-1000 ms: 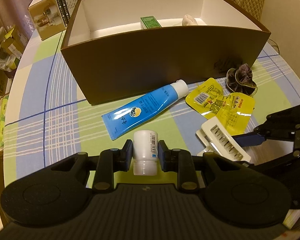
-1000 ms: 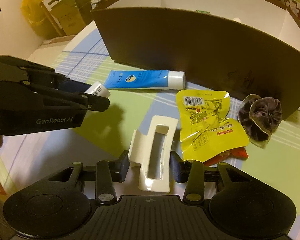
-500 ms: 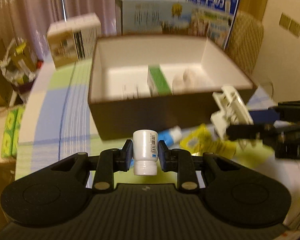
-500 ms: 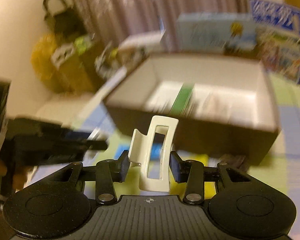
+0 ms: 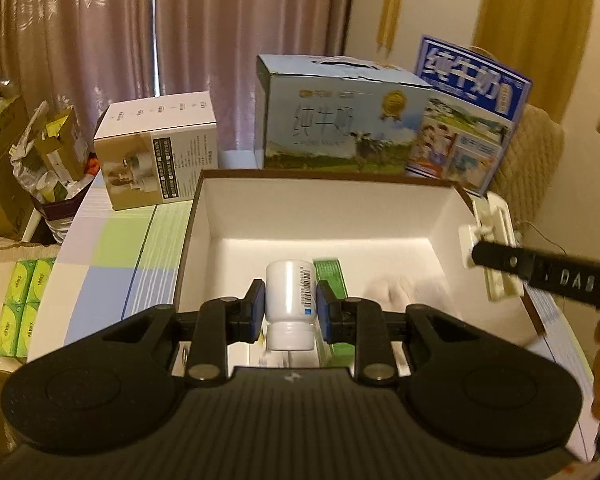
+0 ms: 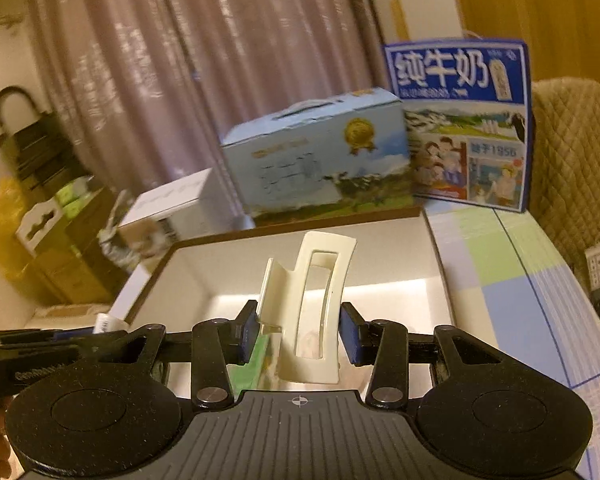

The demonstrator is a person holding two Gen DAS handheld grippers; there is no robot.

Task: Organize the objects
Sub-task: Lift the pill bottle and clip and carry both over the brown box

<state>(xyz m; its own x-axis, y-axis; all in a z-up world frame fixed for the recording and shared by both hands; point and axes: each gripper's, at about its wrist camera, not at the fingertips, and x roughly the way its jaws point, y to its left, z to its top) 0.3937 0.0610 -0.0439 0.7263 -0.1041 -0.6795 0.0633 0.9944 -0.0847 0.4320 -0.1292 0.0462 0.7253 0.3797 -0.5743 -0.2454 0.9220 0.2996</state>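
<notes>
Left gripper (image 5: pixel 290 307) is clamped on a white bottle (image 5: pixel 289 303), cap toward the camera, held above the open box (image 5: pixel 444 216). The left view looks down to the box floor: a green carton (image 5: pixel 332 280) lies just right of the bottle, and a pale blurred lump (image 5: pixel 392 292) sits further right, too smeared to name. The floor on the bottle's left is bare white.

Right gripper (image 6: pixel 299 326) pinches a cream hair clip (image 6: pixel 312 308), standing upright between the pads, also over the box (image 6: pixel 440 264). That view hides most of the floor behind the clip; only a green strip shows low left. It does show the checked tablecloth (image 6: pixel 520 292) running open to the right of the box wall.

From the left view the clip (image 5: pixel 494 244) hangs at the box's right rim. Milk cartons (image 5: pixel 340 120) stand close behind the far wall.
</notes>
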